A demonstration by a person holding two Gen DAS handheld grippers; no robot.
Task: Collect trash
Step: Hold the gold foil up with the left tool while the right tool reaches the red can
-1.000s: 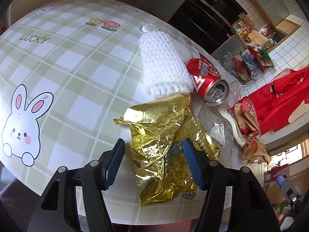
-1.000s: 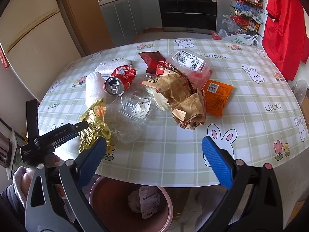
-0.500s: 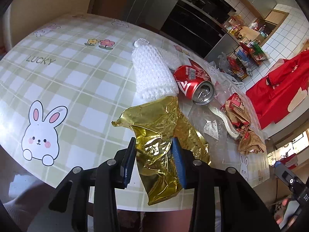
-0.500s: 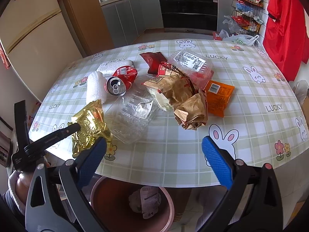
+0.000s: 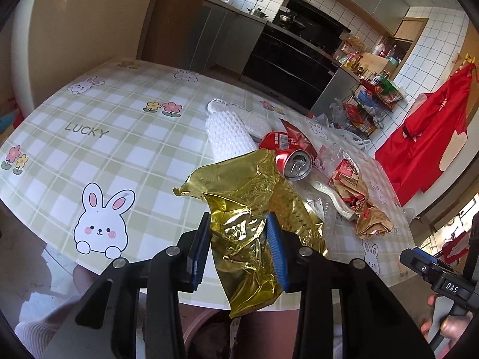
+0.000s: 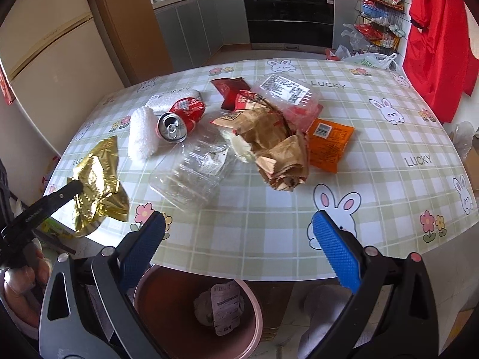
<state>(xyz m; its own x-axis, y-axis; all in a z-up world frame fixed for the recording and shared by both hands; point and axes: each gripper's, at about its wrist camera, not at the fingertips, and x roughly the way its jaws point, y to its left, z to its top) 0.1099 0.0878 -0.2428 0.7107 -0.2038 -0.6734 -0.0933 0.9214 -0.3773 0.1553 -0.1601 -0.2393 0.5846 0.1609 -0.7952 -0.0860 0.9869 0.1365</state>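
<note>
My left gripper (image 5: 239, 248) is shut on a crumpled gold foil wrapper (image 5: 248, 209) and holds it lifted off the table's near-left edge; it also shows in the right wrist view (image 6: 97, 179). My right gripper (image 6: 239, 245) is open and empty, over the table's front edge. A pink trash bin (image 6: 167, 323) with paper in it stands on the floor below the edge. On the table lie a red soda can (image 6: 179, 116), a clear plastic container (image 6: 191, 173), brown paper bags (image 6: 275, 146), an orange packet (image 6: 327, 143) and a white foam sleeve (image 6: 142, 137).
The table (image 6: 374, 155) has a green checked cloth with rabbits. A red snack packet (image 6: 229, 88) and a labelled clear bag (image 6: 284, 89) lie farther back. Kitchen cabinets and an oven are behind; a red garment (image 6: 434, 39) hangs at the right.
My left gripper closed on the gold wrapper and lifted it back toward the table's edge. The right gripper stayed open and nearly still.
</note>
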